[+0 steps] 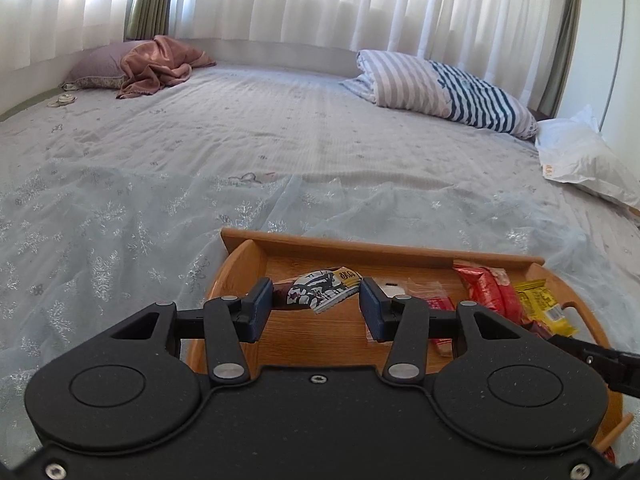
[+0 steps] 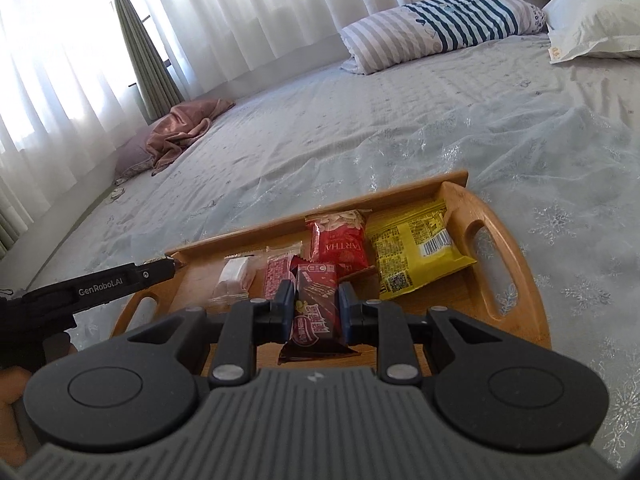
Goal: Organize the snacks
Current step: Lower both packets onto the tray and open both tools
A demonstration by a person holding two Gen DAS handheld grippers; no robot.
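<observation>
My right gripper (image 2: 314, 307) clamps a brown chocolate bar (image 2: 316, 300) over the wooden tray (image 2: 516, 280); only my left gripper's (image 1: 316, 304) view shows it gripping a black-and-white packet (image 1: 320, 290), open bedspread (image 1: 280, 140) beyond.

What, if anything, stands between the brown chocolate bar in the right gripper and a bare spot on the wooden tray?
Nothing visible does. The right gripper holds the brown chocolate bar over bare wood at the wooden tray's near side; the red packet and yellow packet lie farther back.
</observation>
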